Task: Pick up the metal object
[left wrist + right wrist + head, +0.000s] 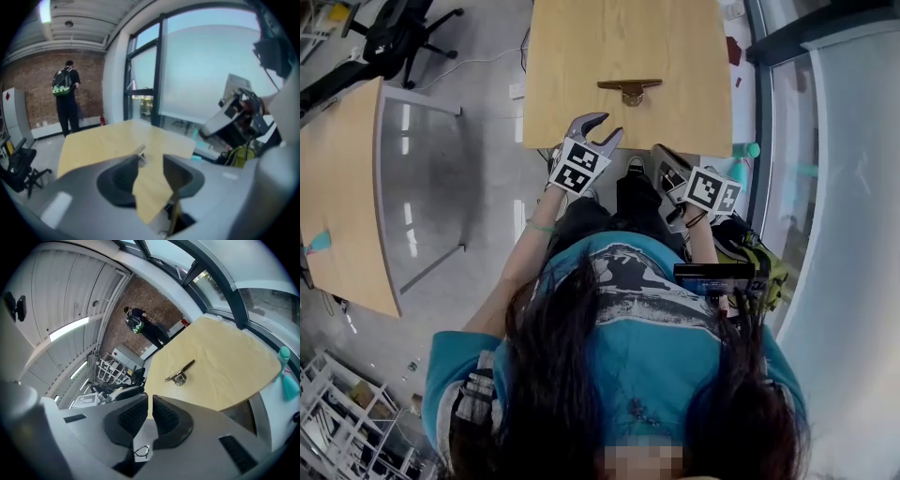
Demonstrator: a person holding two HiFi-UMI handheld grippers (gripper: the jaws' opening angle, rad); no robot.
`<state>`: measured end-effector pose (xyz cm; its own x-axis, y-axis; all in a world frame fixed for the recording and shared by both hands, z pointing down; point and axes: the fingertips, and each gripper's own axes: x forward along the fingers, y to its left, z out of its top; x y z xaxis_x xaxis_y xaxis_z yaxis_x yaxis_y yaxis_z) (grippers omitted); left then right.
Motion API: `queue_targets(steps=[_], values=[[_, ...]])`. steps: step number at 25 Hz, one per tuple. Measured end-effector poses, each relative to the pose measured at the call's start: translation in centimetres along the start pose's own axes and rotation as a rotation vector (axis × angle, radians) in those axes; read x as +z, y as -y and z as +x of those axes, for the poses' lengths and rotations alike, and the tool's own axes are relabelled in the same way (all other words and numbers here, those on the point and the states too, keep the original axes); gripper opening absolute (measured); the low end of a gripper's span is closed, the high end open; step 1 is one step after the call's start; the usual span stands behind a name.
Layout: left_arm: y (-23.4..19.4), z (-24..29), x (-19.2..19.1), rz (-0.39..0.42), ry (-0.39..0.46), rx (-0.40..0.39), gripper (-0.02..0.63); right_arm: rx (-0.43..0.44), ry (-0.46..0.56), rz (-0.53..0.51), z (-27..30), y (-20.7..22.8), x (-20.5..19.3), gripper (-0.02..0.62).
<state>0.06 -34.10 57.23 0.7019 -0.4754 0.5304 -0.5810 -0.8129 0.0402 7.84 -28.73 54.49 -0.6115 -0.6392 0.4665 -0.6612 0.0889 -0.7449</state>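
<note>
The metal object (629,88), a brass-coloured bar with a small bracket under it, lies on the light wooden table (581,47), towards its near side. My left gripper (598,127) hovers over the table's near edge, short of the object, jaws open and empty. In the left gripper view the metal object (141,156) peeks out past the left jaw, beyond my left gripper (150,164). My right gripper (670,169) hangs lower, by the person's lap, off the table. In its own view my right gripper (150,406) has its pads drawn together on nothing, and the metal object (179,373) lies ahead on the table.
A teal thing (752,150) sits by the glass wall at the table's right corner. A second wooden table (342,187) stands at the left, an office chair (398,37) beyond it. A yellow-green bag (755,253) is at the person's right. A person with a backpack (65,93) stands far off.
</note>
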Motion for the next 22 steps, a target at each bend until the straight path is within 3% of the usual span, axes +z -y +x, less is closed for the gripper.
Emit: queue_targets(steps=[5, 10, 15, 17, 22], values=[[-2.1, 6.4, 0.8, 0.084, -0.091, 0.023, 0.166, 0.055, -0.059, -0.025, 1.1, 1.8, 4.6, 0.034], [-3.4, 11.4, 0.2, 0.127, -0.175, 0.02, 0.189, 0.089, -0.144, -0.029, 2.4, 3.7, 6.4, 0.034], [-3.5, 14.1, -2.6, 0.318, -0.336, -0.03, 0.209, 0.1, -0.198, -0.005, 2.9, 5.5, 7.1, 0.034], [-3.7, 14.6, -3.1, 0.368, -0.36, -0.026, 0.207, 0.101, -0.204, 0.0, 3.0, 5.9, 7.5, 0.034], [-4.3, 15.7, -3.3, 0.407, -0.385, -0.024, 0.207, 0.111, -0.211, 0.022, 3.4, 6.3, 7.9, 0.034]])
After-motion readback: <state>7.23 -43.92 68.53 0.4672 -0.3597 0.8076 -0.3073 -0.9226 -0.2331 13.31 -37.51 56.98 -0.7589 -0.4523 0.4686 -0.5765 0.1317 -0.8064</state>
